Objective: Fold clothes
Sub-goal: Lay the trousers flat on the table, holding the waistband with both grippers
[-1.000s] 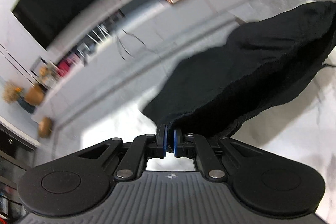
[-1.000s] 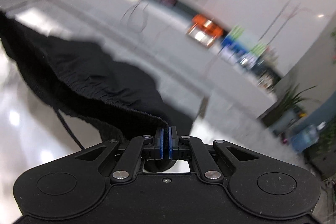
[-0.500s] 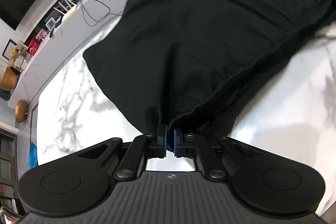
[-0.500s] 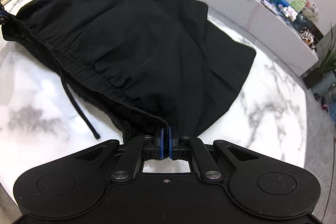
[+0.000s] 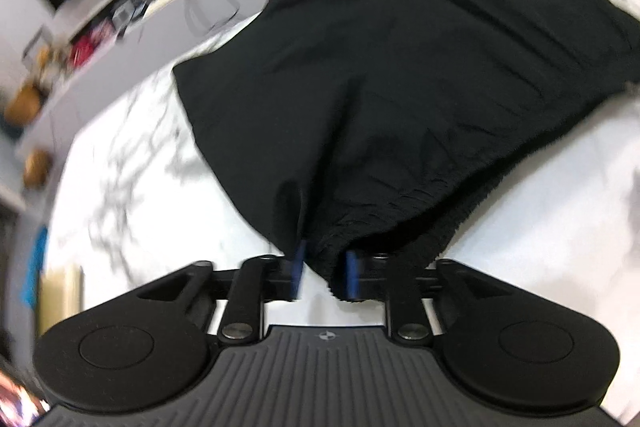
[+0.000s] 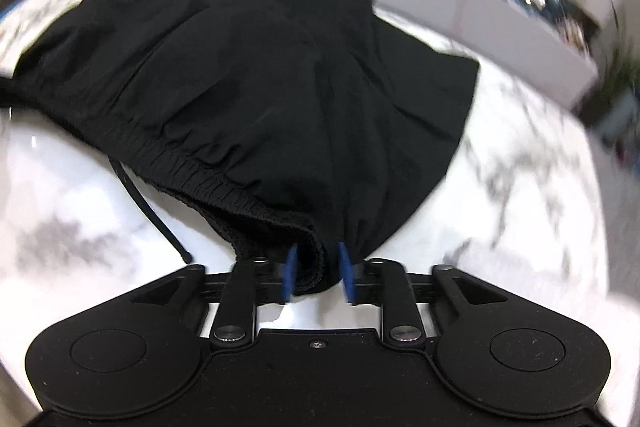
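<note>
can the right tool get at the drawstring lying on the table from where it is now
Probably yes. The drawstring lies bare on the marble table, left of the right tool, nothing covering it. The tool is open, with waistband cloth between its pads.

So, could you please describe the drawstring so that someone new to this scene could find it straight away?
Start from the white marble table, where black shorts lie spread out. Follow their gathered elastic waistband along the near edge. The drawstring is the thin black cord trailing from under that band onto bare marble, left of the right gripper; it is the only narrow strand there.
</note>
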{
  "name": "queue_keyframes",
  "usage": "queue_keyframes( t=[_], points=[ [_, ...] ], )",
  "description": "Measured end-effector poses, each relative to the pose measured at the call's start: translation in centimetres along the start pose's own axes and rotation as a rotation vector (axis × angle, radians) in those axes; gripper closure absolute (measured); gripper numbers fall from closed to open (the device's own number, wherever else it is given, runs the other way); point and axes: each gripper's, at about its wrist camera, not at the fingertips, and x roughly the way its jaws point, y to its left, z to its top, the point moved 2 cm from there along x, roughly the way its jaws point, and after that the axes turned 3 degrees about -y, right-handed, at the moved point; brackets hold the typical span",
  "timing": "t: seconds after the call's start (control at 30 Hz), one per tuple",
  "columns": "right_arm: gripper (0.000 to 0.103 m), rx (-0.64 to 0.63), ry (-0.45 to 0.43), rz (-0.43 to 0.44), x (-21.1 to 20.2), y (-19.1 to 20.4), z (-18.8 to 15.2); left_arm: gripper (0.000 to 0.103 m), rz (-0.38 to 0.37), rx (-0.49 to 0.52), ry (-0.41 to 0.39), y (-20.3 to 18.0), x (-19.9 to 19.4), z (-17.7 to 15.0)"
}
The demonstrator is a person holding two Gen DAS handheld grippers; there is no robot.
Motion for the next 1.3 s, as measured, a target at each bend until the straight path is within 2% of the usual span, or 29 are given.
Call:
queue_keyframes(
  t=[0.07,0.13,0.2,0.33,0.37,0.4,0.47,0.57,0.67,0.77,0.9,1.07,1.3],
  points=[
    [0.072,0.137,0.027,-0.004,-0.3,-0.6,-0.1,0.072,-0.022,-0.082,0.021,0.7,-0.4,-0.3],
    [0.072,0.210,0.049,0.005,-0.3,-0.9,-0.2,0.070,-0.043,-0.153,0.040,1.3,-0.7,-0.5],
    [0.072,0.297,0.070,0.029,-0.3,-1.1,-0.3,0.069,-0.057,-0.190,0.055,1.4,-1.0,-0.8],
    [0.073,0.378,0.084,0.037,-0.4,-1.1,-0.7,0.067,-0.070,-0.242,0.080,1.6,-1.7,-1.3],
    [0.080,0.389,0.090,0.036,-0.3,-1.1,-0.8,0.067,-0.071,-0.249,0.086,1.7,-1.8,-1.4],
    [0.092,0.402,0.097,0.034,-0.3,-1.1,-0.9,0.067,-0.072,-0.255,0.091,1.7,-1.9,-1.5],
    [0.094,0.420,0.107,0.027,-0.2,-1.1,-1.0,0.069,-0.080,-0.262,0.110,1.7,-2.2,-1.6],
    [0.099,0.401,0.104,0.006,-0.3,-1.1,-1.1,0.089,-0.090,-0.205,0.117,1.1,-2.7,-1.5],
    [0.100,0.298,0.098,-0.013,-0.7,-0.9,-0.9,0.090,-0.056,-0.097,0.124,0.3,-3.1,-1.5],
    [0.100,0.071,0.098,-0.045,-0.9,-0.2,-0.9,0.090,-0.044,0.005,0.145,-0.9,-3.9,-2.1],
    [0.100,-0.145,0.119,-0.087,-0.6,0.5,-1.8,0.090,-0.063,0.048,0.156,-2.3,-4.7,-3.2],
    [0.100,-0.135,0.101,-0.100,0.0,-0.4,-2.6,0.089,-0.020,0.085,0.134,-3.5,-5.5,-4.1],
    [0.100,-0.103,0.041,-0.099,1.9,-0.8,-1.2,0.087,0.048,0.034,0.138,-1.7,-4.3,-2.9]
  ],
)
